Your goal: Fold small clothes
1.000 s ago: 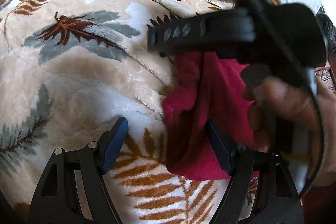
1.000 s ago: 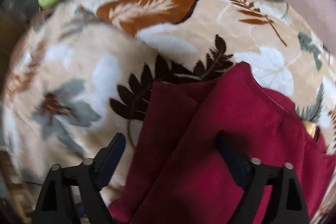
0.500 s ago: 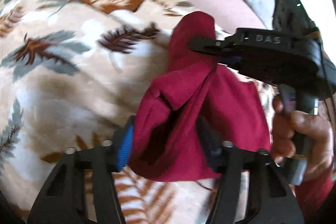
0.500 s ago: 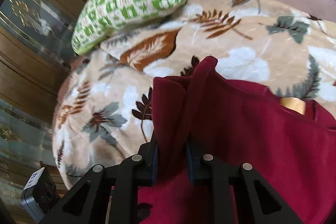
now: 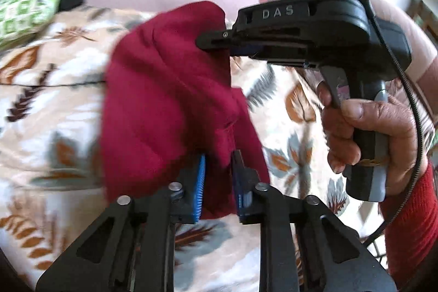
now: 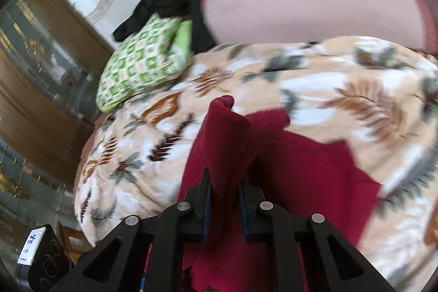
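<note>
Gripping a dark red garment (image 5: pixel 164 89), the left gripper (image 5: pixel 217 177) is seen with its jaws just closed nearly together on a bunched fold; the right gripper (image 6: pixel 224 190) is likewise clamped on another edge, its jaws also just closed; the cloth is held lifted between both sets of jaws, above a leaf-patterned blanket (image 5: pixel 49 106); beyond the jaws a green checked pillow (image 6: pixel 139 67) is visible; slippage is judged possible, since each pinch holds thick bunched cloth; an uneven fold could result.
</note>
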`<state>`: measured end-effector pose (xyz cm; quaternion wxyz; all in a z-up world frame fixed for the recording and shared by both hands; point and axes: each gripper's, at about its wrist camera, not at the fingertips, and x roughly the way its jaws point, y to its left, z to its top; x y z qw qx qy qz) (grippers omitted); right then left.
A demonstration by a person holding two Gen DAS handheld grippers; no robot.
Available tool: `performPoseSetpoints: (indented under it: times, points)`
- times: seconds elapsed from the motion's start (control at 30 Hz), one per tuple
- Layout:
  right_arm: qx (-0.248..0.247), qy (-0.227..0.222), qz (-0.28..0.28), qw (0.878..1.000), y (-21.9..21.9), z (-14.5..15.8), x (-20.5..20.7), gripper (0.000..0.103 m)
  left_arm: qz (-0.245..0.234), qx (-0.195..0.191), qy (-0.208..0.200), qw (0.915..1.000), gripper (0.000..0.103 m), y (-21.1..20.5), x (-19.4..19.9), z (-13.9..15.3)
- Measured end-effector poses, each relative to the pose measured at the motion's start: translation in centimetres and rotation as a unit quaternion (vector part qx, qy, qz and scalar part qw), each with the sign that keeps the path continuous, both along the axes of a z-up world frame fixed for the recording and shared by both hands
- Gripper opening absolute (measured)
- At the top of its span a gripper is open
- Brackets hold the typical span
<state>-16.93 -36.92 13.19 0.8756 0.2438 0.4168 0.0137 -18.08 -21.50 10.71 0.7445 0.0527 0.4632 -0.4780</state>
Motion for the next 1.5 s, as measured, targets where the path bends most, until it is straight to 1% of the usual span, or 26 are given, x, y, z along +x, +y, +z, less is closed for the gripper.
performPoseSetpoints:
  times: [0.07,0.13,0.17,0.2,0.23,0.3,0.37,0.43,0.47,0.53,0.57,0.6,0.67,0.8,0.83,0.87,0.9,0.97,1.07,1.13,1.17,1.23,1.27,1.3,1.4,1.5]
  points:
    - [0.002,0.013,-0.034,0.999,-2.6,-1.7,-1.3,0.015,-0.009,0.017,0.011,0.9998,0.017,-2.5,-0.4,-1.9]
    - [-0.009,0.038,-0.076,0.996,-5.1,-4.0,-1.9,0.015,-0.011,0.042,0.014,0.9990,0.017,-4.4,-0.9,-3.6]
    - [-0.007,0.053,-0.093,0.994,-6.2,-5.5,-2.0,0.007,-0.009,0.052,0.015,0.9985,0.017,-4.8,-1.0,-4.0]
    - [0.007,0.062,-0.101,0.993,-7.0,-6.6,-2.0,0.006,-0.008,0.056,0.017,0.9983,0.017,-4.7,-1.0,-4.1]
    - [0.029,0.067,-0.107,0.992,-7.8,-7.8,-2.1,0.006,-0.009,0.052,0.017,0.9984,0.017,-4.4,-1.1,-3.7]
    - [0.064,0.053,-0.118,0.990,-8.6,-8.5,-2.7,0.006,-0.017,0.046,0.007,0.9988,0.017,-3.2,-2.4,-1.8]
    - [0.087,0.031,-0.129,0.987,-9.1,-7.6,-3.9,0.006,-0.019,0.040,-0.029,0.9986,0.017,-1.0,-2.9,0.2]
    - [0.120,0.003,-0.120,0.985,-8.9,-6.3,-5.4,0.008,-0.016,0.047,-0.059,0.9970,0.017,1.0,-3.2,0.9]
    - [0.128,-0.008,-0.113,0.985,-8.5,-5.7,-6.1,0.012,-0.012,0.050,-0.070,0.9963,0.020,1.8,-3.0,1.1]
    - [0.130,-0.020,-0.101,0.986,-7.1,-4.9,-7.1,0.038,0.001,0.061,-0.087,0.9943,0.025,2.9,-2.4,0.9]
    - [0.127,-0.021,-0.096,0.987,-6.4,-4.9,-7.4,0.062,0.008,0.067,-0.095,0.9932,0.025,3.2,-2.0,0.5]
    - [0.125,-0.019,-0.094,0.988,-5.6,-5.0,-7.4,0.071,0.018,0.078,-0.099,0.9919,0.025,3.4,-1.4,-0.1]
    - [0.133,-0.002,-0.086,0.987,-4.4,-6.3,-7.3,0.071,0.030,0.086,-0.091,0.9917,0.025,3.8,-0.4,-1.2]
    - [0.158,0.040,-0.081,0.983,-2.9,-10.3,-5.1,0.070,0.048,0.105,-0.073,0.9906,0.025,4.3,0.9,-3.0]
    - [0.153,0.041,-0.076,0.984,-2.5,-10.9,-4.5,0.065,0.051,0.108,-0.069,0.9905,0.025,4.3,1.2,-3.2]
    - [0.143,0.037,-0.077,0.986,-2.2,-10.9,-4.2,0.043,0.055,0.107,-0.067,0.9905,0.025,4.3,1.4,-3.1]
    - [0.127,0.037,-0.080,0.988,-2.0,-10.7,-4.1,0.032,0.057,0.103,-0.067,0.9908,0.025,4.5,1.4,-2.7]
    - [0.085,0.022,-0.066,0.994,-1.5,-8.9,-4.5,0.023,0.062,0.086,-0.069,0.9920,0.025,4.5,1.6,-1.8]
    - [0.014,0.015,-0.055,0.998,-1.2,-6.3,-5.9,0.022,0.071,0.075,-0.062,0.9928,0.025,3.7,2.3,-1.5]
    - [-0.015,0.036,-0.058,0.998,-1.9,-6.3,-6.2,0.022,0.070,0.077,-0.053,0.9931,0.025,2.6,2.5,-2.2]
    - [-0.014,0.044,-0.060,0.997,-2.3,-6.7,-6.1,0.022,0.069,0.080,-0.049,0.9932,0.025,2.1,2.6,-2.7]
    - [0.014,0.060,-0.062,0.996,-3.0,-8.7,-5.5,0.023,0.072,0.100,-0.041,0.9916,0.025,1.1,2.7,-4.0]
    - [0.025,0.070,-0.064,0.995,-3.3,-9.6,-5.3,0.025,0.072,0.106,-0.037,0.9910,0.025,0.9,2.7,-4.6]
    - [0.034,0.077,-0.067,0.994,-3.6,-10.1,-5.3,0.029,0.073,0.107,-0.039,0.9908,0.025,0.8,2.7,-4.7]
    - [0.050,0.052,-0.088,0.993,-4.5,-8.8,-7.2,0.033,0.074,0.105,-0.048,0.9906,0.025,1.0,2.6,-4.3]
    - [0.030,0.023,-0.117,0.992,-4.8,-6.5,-9.0,0.034,0.084,0.105,-0.058,0.9892,0.025,1.0,2.9,-3.9]
